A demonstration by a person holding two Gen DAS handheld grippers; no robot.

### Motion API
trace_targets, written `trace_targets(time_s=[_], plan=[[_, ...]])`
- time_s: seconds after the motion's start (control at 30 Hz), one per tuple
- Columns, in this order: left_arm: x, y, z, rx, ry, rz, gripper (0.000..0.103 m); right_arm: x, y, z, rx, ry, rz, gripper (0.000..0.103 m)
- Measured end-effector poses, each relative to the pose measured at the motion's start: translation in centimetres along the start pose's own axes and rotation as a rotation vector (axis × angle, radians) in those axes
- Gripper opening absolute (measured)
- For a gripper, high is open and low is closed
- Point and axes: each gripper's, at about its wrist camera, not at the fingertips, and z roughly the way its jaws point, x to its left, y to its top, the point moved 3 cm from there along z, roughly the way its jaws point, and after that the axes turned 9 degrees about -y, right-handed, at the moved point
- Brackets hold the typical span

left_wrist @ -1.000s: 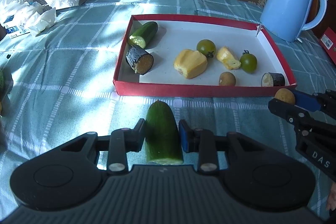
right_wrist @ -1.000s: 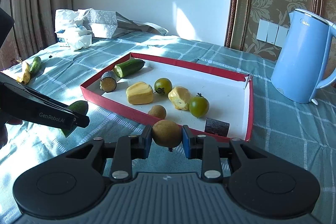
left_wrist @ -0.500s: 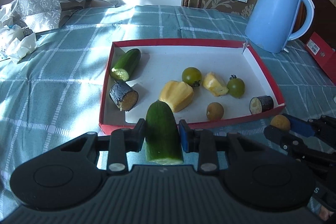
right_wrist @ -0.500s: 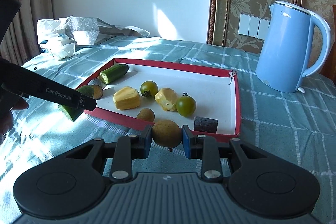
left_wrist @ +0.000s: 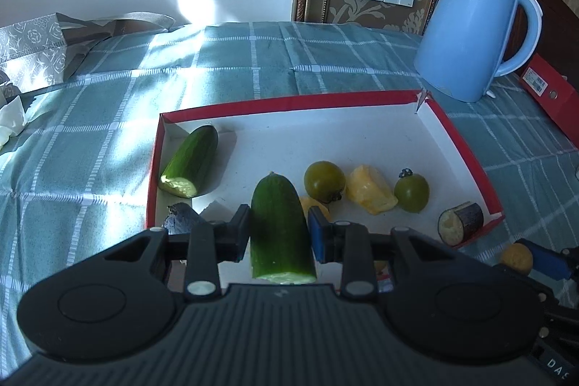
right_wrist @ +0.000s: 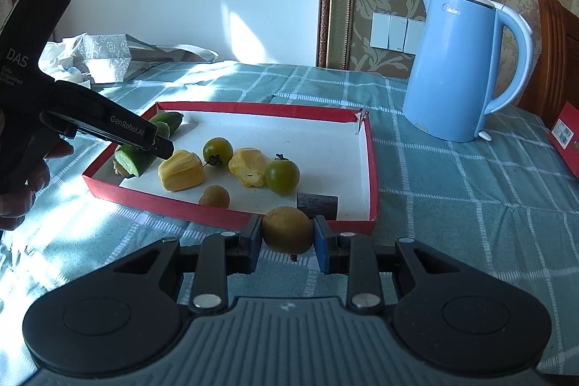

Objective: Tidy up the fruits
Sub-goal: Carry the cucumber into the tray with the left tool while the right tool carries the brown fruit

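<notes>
My left gripper [left_wrist: 280,230] is shut on a cut cucumber piece [left_wrist: 280,241] and holds it above the near left part of the red-rimmed tray [left_wrist: 289,102]. The right wrist view shows that cucumber piece [right_wrist: 135,161] over the tray's left end. My right gripper [right_wrist: 287,237] is shut on a round brown fruit [right_wrist: 287,229], just outside the tray's near rim [right_wrist: 231,217]. In the tray lie another cucumber piece [left_wrist: 190,161], two eggplant chunks [left_wrist: 461,223], two green tomatoes [left_wrist: 324,181], yellow fruit pieces [left_wrist: 369,194] and a small brown fruit [right_wrist: 214,196].
A blue kettle [left_wrist: 474,35] stands behind the tray's far right corner, with a red box [left_wrist: 546,89] to its right. A patterned paper bag [left_wrist: 32,49] and tissues lie at the far left. A hand [right_wrist: 21,183] holds the left gripper. The tablecloth is checked green.
The left gripper has carried the cucumber piece forward, from in front of the tray to above its near left part. The right gripper keeps its place with the brown fruit, turned slightly.
</notes>
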Motion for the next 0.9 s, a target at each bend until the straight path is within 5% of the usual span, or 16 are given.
trace_targets(time_s=[0.9], plan=[[2.7, 3.4, 5.4, -0.036, 0.042, 0.007, 0.028, -0.3, 0.0, 1.2, 0.039, -0.038, 0.013, 0.029]])
